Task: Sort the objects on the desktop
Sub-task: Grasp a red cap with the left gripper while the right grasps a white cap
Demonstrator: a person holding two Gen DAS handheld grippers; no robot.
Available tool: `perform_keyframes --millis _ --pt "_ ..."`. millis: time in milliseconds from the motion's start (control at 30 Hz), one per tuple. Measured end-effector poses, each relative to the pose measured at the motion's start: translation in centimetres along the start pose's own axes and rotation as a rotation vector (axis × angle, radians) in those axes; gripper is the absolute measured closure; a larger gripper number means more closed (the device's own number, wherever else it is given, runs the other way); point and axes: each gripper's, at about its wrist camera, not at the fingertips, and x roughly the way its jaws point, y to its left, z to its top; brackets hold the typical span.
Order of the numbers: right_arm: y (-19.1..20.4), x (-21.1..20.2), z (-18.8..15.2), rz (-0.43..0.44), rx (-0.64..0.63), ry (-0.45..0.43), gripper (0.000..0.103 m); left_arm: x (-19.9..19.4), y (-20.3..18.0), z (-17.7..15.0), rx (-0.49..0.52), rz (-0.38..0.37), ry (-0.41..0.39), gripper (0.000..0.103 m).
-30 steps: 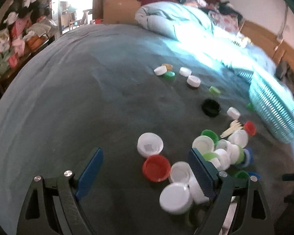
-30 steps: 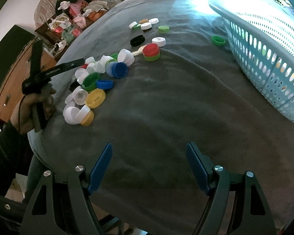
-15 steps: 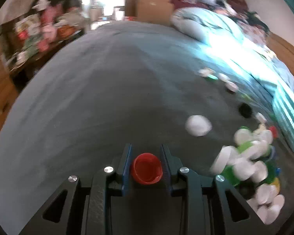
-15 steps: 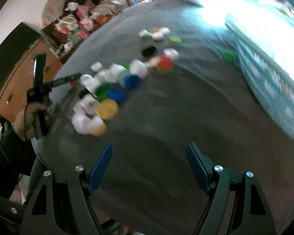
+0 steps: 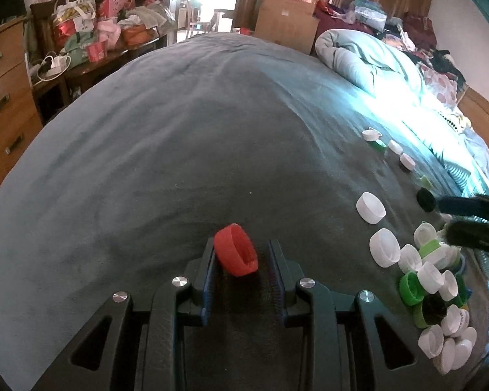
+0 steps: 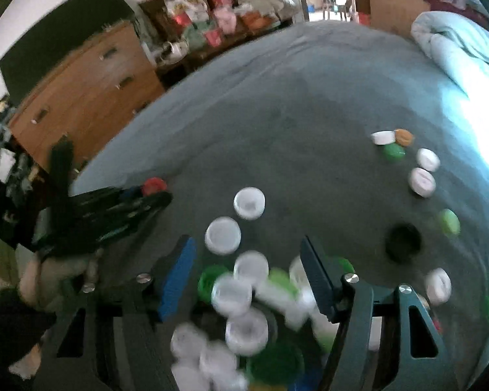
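My left gripper [image 5: 242,255] stands with its jaws a little wider than a red cap [image 5: 235,254], which tilts against the left pad with a gap to the right pad, just over the grey blanket [image 5: 185,137]. The same red cap [image 6: 154,185] shows at the left gripper's tip in the right wrist view. My right gripper [image 6: 249,254] is open and empty, hovering over a pile of white and green caps [image 6: 244,290]. That pile [image 5: 430,280] lies at the right in the left wrist view, with the right gripper's dark fingers [image 5: 466,218] above it.
A black cap [image 6: 402,241], a light green cap [image 6: 450,221] and a small group of white, green and orange caps [image 6: 397,145] lie farther out. A rolled duvet [image 5: 368,58] lies at the far right. A wooden dresser [image 6: 81,94] stands left of the bed.
My left gripper carried the red cap left away from the pile and its jaws have loosened, leaving the cap tilted. My right gripper swung left to hover over the pile.
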Motion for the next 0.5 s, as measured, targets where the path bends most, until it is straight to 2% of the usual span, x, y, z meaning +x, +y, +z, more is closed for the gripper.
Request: perform_keyframes --millis 233,267,333,400,467,500 --pt "0.7 5.5 1.5 -0.023 0.005 0.074 0.043 0.1 -0.5 0.0 0.006 0.012 -0.005 0.072" --pt "0.5 6.0 1.5 -0.025 0.009 0.082 0.048 0.1 -0.4 0.0 0.003 0.008 -0.005 0.072" --pt "0.4 6.5 2.0 -0.028 0.02 0.08 0.05 0.1 -0.4 -0.1 0.001 0.007 -0.004 0.072" --pt "0.7 6.7 2.3 -0.051 -0.001 0.086 0.057 0.1 -0.5 -0.1 0.004 0.012 -0.004 0.072" --pt "0.8 6.4 2.2 -0.059 -0.013 0.076 0.077 0.1 -0.5 0.0 0.005 0.015 -0.004 0.072" --pt "0.7 6.0 2.0 -0.06 -0.005 0.067 0.077 0.0 -0.6 -0.1 0.007 0.017 -0.004 0.072"
